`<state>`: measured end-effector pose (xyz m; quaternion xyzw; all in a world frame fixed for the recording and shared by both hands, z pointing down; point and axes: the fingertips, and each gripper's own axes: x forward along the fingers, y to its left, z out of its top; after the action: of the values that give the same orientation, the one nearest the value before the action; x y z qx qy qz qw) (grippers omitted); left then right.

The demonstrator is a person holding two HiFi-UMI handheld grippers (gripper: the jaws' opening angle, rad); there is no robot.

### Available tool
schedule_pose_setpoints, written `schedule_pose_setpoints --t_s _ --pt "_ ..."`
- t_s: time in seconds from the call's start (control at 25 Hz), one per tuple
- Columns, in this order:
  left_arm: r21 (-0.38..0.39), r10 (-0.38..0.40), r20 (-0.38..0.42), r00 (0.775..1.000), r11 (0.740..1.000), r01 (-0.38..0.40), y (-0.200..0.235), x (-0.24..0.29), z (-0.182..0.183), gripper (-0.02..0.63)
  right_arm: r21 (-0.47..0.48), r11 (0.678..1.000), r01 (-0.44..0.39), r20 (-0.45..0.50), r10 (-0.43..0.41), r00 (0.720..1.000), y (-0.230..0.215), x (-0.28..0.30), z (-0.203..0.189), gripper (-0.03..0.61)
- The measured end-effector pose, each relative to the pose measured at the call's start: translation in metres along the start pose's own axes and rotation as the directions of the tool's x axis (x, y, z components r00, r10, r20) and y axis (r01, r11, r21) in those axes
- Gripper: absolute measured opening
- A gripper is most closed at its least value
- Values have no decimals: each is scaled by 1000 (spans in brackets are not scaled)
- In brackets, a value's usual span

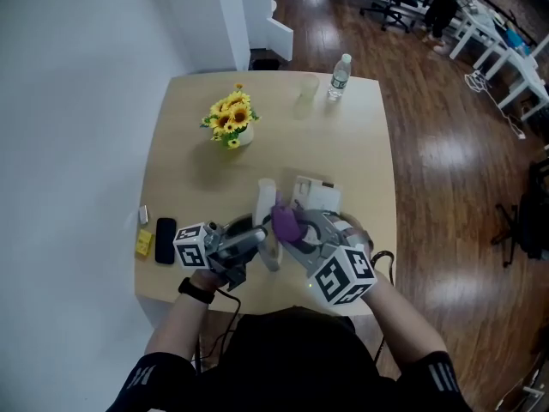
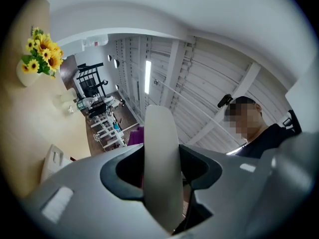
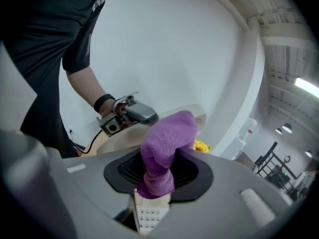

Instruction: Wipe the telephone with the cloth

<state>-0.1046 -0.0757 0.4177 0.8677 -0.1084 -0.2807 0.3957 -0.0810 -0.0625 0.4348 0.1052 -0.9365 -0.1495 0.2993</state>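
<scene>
The telephone handset (image 1: 268,217) is found above the near half of the table (image 1: 184,157), just beside the telephone base (image 1: 316,196). It is clamped across its width by the left gripper (image 1: 257,240), whose jaws are closed against its two sides. In the head view its long axis is seen to run from the person toward the far edge of the table, with the free end pointing away. In the left gripper view the handset stands out past the jaws. The keypad face is turned toward the right gripper (image 3: 154,183). The purple cloth (image 3: 167,133) is pinched between that gripper's jaws and is folded into a bulge (the fold lies over the handset just above the keys). The print on the keys is too small to be read, and the label on the water bottle (image 1: 340,74) at the far edge is not legible. Black-and-white square markers are noted on both gripper cubes. A vase of sunflowers (image 1: 230,118) is recorded beyond the handset, and a black mobile phone (image 1: 165,228) lies near the table's left edge.
</scene>
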Motion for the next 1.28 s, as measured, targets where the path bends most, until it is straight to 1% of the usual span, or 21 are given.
schedule_pose_setpoints --t_s 0.08,0.2,0.28,0.36,0.44,0.56,0.64,0.84,1.0,1.04,1.08,1.2,1.28 --pt "10 -5 32 999 1000 5 -2 -1 9 206 55 998 -38 17 37 999 9 -1 -4 135" --pt "16 -32 95 995 999 31 -8 -1 26 206 169 979 -115 68 105 992 20 0 -4 135" --pt "20 -55 136 989 998 53 -13 -2 36 206 191 971 -146 86 132 988 27 3 -1 135" --pt "25 -75 168 983 997 71 -15 -2 44 206 162 975 -151 82 139 987 32 6 2 135" --pt "28 -81 184 980 997 77 -17 -2 47 206 107 984 -145 58 139 989 37 9 4 134" --pt "29 -72 182 981 997 68 -17 -1 45 206 19 988 -152 7 152 988 48 12 3 133" --pt "27 -67 184 981 998 63 -17 -1 43 206 -11 987 -161 -14 161 987 54 11 1 133" --pt "13 -59 229 972 998 58 -13 -9 47 206 12 978 -210 -21 210 978 76 11 -7 133" --pt "9 -68 248 966 998 68 -15 -11 49 206 25 954 -300 -17 301 954 100 5 -16 133" --pt "9 -76 256 964 997 76 -16 -11 50 206 31 952 -304 -12 305 952 101 3 -17 133" --pt "7 -87 263 961 996 88 -18 -11 51 206 46 956 -290 -2 290 957 96 1 -18 133" --pt "-3 -114 268 957 993 120 -22 -10 52 206 121 974 -193 29 191 981 64 0 -17 133" --pt "-3 -122 260 958 992 127 -23 -7 50 206 130 977 -169 37 166 985 49 4 -12 133"
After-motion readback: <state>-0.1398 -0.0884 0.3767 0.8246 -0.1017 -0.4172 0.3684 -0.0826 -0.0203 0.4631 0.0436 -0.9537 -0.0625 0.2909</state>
